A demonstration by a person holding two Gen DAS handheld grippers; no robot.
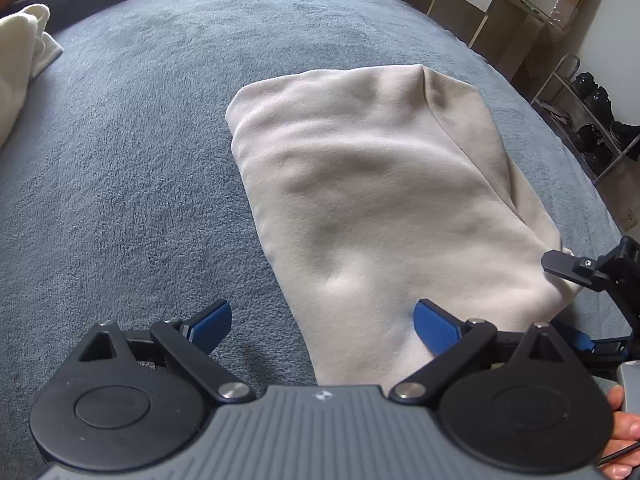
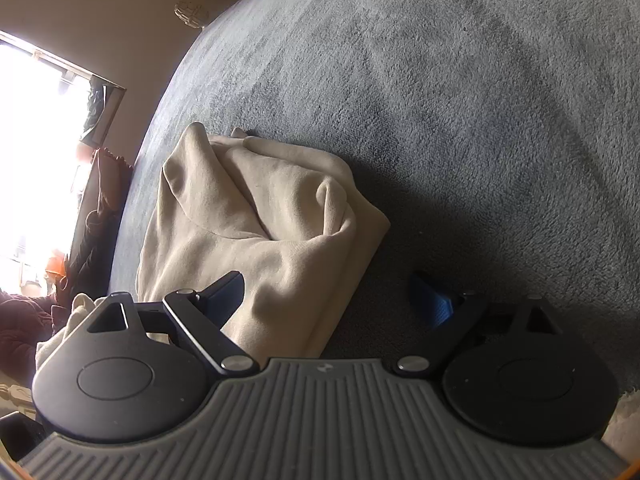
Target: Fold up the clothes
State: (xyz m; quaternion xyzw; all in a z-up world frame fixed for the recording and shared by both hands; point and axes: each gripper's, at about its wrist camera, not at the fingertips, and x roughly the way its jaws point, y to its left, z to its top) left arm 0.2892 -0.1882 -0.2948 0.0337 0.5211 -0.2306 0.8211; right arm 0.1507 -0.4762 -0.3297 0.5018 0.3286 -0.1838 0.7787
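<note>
The left wrist view alone showed a white cloth bundle (image 1: 18, 68) at the far left and a shoe rack (image 1: 592, 124) at the right; the right wrist view alone showed a bright window (image 2: 36, 152). The folded beige fleece sweatshirt (image 1: 380, 208) lay on the grey-blue plush blanket (image 1: 120, 180), its long axis running away from the left gripper (image 1: 322, 322). That gripper's blue-padded fingers were spread wide and gripped nothing. The right gripper (image 2: 334, 294) was likewise released, wide open at the sweatshirt's (image 2: 260, 220) edge.
</note>
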